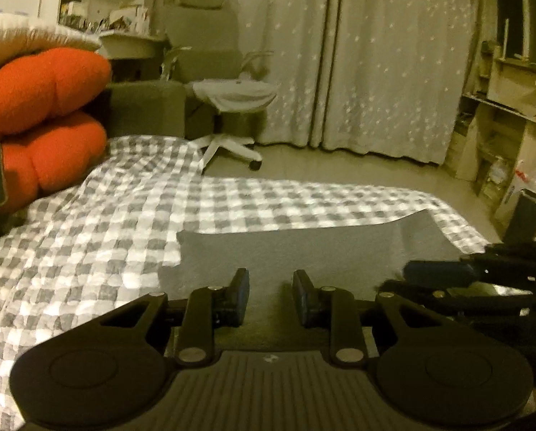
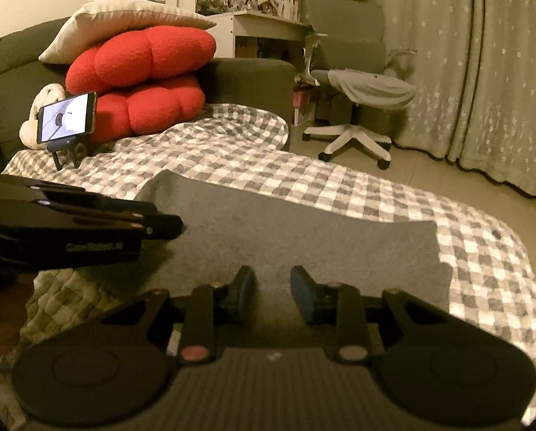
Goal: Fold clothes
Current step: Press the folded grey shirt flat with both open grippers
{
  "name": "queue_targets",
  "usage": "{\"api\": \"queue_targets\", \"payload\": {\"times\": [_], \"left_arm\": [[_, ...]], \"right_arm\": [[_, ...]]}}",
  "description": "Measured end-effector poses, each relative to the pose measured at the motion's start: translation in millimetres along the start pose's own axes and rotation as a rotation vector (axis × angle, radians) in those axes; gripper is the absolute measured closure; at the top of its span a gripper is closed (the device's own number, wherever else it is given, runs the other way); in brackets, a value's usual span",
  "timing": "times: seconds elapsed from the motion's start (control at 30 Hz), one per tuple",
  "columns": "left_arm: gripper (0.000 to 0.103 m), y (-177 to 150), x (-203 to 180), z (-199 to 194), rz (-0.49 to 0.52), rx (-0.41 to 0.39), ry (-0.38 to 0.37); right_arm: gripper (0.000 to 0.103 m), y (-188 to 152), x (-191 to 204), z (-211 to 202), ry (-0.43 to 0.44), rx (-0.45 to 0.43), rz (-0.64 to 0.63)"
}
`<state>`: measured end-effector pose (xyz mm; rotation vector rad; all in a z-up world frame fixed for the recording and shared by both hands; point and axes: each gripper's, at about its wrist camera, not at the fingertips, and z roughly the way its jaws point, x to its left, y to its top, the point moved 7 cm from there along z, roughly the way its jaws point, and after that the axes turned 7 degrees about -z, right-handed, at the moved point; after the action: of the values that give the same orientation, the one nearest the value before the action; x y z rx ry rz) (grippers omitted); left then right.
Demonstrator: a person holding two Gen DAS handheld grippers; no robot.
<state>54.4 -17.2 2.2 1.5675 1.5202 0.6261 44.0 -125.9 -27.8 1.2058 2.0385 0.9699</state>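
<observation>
Left wrist view looks across a grey garment (image 1: 303,248) spread flat on a bed covered by a grey-and-white checked blanket (image 1: 88,233). It lies as a broad, smooth rectangle, its long axis running side to side in front of both claws, one short end toward the red cushions (image 2: 142,82) and the other toward the curtain (image 2: 483,72).

The left claw (image 1: 270,296) hangs low over the near edge, its jaws a little apart with only flat cloth showing in the gap; nothing is pinched. The right claw (image 2: 272,296) sits alongside it, likewise slightly parted, and from this angle I cannot tell whether its pads touch the fabric.

To my eye this is the start of a fold: both claws lined up on the near hem, ready to take hold. The next move likely calls for each claw to nip that edge at matching points, then lift and carry it evenly toward the far side so the crease stays straight. A phone on a stand (image 2: 66,118) is propped by the cushions.
</observation>
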Motion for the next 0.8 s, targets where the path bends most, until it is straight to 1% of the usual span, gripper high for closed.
{"api": "queue_targets", "payload": {"times": [0.07, 0.13, 0.17, 0.2, 0.27, 0.33, 0.4, 0.57, 0.67, 0.8], "left_arm": [[0.077, -3, -3, -2, 0.001, 0.011, -0.012], [0.077, -7, -5, -1, 0.001, 0.029, -0.022], [0.077, -10, -5, 1, 0.005, 0.041, -0.014], [0.077, -13, -5, 3, 0.009, 0.052, -0.007], [0.077, -17, -5, 7, 0.011, 0.062, 0.004], [0.076, -21, -5, 11, 0.013, 0.072, 0.016], [0.076, -22, -6, 11, 0.018, 0.073, 0.021], [0.075, -22, -2, 12, -0.016, 0.086, 0.005], [0.073, -22, -1, 11, -0.011, 0.086, 0.014], [0.072, -20, 1, 11, -0.024, 0.092, 0.014]], "right_arm": [[0.075, 4, 1, -6, 0.012, -0.019, 0.0], [0.075, 8, 6, -16, 0.051, -0.047, 0.003], [0.075, 9, 10, -18, 0.063, -0.049, -0.008], [0.075, 8, 14, -19, 0.073, -0.043, -0.021], [0.075, 1, 22, -12, 0.082, -0.004, -0.051], [0.075, -6, 27, -3, 0.073, 0.033, -0.076], [0.075, -8, 30, 2, 0.063, 0.031, -0.097], [0.075, -9, 32, 5, 0.067, 0.031, -0.094], [0.078, -7, 27, 3, 0.08, 0.036, -0.081], [0.077, -5, 11, -2, 0.044, 0.036, -0.042]]}}
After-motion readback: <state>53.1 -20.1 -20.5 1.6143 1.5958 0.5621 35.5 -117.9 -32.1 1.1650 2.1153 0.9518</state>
